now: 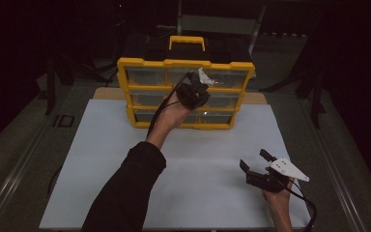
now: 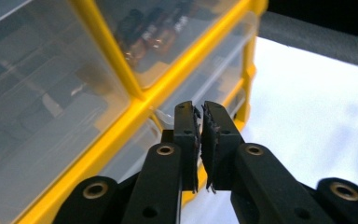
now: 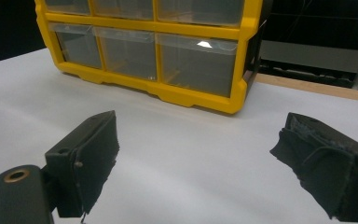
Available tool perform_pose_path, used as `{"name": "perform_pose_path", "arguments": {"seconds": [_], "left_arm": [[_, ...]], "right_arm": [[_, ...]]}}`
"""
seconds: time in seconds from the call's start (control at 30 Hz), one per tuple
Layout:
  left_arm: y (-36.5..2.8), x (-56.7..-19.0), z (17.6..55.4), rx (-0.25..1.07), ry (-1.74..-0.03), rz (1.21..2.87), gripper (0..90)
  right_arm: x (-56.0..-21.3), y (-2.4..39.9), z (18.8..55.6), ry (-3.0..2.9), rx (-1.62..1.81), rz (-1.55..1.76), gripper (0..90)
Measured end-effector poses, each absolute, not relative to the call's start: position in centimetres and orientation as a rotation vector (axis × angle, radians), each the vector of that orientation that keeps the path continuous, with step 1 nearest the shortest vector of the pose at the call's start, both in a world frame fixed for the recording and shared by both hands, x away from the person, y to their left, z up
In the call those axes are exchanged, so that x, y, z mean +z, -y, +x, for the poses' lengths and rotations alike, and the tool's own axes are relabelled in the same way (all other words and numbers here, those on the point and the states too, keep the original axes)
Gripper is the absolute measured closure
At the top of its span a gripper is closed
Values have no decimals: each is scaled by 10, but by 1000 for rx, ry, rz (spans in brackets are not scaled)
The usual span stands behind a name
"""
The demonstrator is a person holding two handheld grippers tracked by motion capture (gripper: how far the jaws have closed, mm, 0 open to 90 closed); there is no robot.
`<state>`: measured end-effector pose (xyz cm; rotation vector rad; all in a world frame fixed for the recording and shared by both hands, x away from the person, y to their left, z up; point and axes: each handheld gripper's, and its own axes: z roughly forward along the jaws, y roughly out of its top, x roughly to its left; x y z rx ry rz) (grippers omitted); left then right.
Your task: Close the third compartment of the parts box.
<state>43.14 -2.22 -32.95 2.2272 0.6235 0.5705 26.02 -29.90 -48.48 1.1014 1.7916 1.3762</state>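
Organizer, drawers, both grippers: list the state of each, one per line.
Organizer: upright at the far edge of the white sheet, handle on top.
Drawers: those in view look pushed in; some in the left gripper view hold small parts.
Left gripper: jaws nearly shut right at a drawer's front lip; whether they pinch it is unclear.
Right gripper: jaws wide open, nothing between them, above the sheet, away from the organizer.

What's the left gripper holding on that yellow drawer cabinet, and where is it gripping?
Cannot be told: the left gripper is nearly shut at a drawer's clear lip, with no thing visibly pinched. The right gripper is open, empty.
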Motion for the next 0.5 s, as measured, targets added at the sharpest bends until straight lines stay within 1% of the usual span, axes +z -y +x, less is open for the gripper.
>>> {"name": "perform_pose_path", "arguments": {"seconds": [0.17, 0.37, 0.4, 0.43, 0.5], "left_arm": [[16, -327, 419, 572, -547, 2262, 804], [8, -335, 406, 574, -514, 2292, 741], [1, -340, 401, 570, -505, 2307, 741], [-2, -342, 398, 568, -505, 2305, 698], [-9, -346, 393, 559, -509, 2301, 665]], "right_arm": [[-485, 299, 260, -1794, 1375, 1101, 113], [-485, 298, 260, -1796, 1374, 1098, 113], [-485, 298, 260, -1797, 1374, 1097, 113], [-485, 298, 260, -1798, 1375, 1095, 113], [-485, 297, 260, -1800, 1375, 1094, 112]]}}
